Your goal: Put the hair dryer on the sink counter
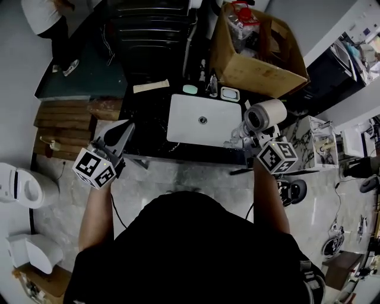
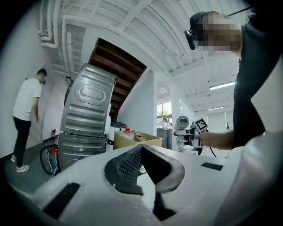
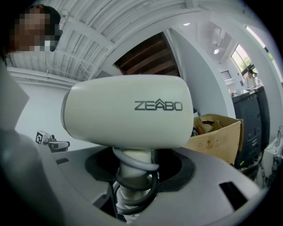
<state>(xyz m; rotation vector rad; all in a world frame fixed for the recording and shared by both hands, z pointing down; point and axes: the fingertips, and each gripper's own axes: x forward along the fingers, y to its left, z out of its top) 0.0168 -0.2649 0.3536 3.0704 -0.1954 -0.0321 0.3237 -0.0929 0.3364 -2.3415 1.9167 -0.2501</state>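
A white hair dryer [image 1: 264, 116] with its cord wound round the handle stands upright in my right gripper [image 1: 256, 135], just past the sink's right front corner. In the right gripper view the dryer's body [image 3: 126, 112] fills the middle, and the right gripper [image 3: 135, 172] is shut on the handle. The black sink counter [image 1: 148, 113] holds a white basin [image 1: 181, 122] straight ahead. My left gripper [image 1: 122, 133] hovers over the counter's left front corner. In its own view the left gripper [image 2: 142, 150] is shut with nothing in it.
A soap bar [image 1: 190, 89], a tap [image 1: 212, 83] and a small dish [image 1: 230, 93] sit behind the basin. A big cardboard box [image 1: 261, 53] stands at the back right. Wooden planks [image 1: 65, 127] and a toilet [image 1: 21, 187] are at the left. A person [image 1: 47, 18] stands far left.
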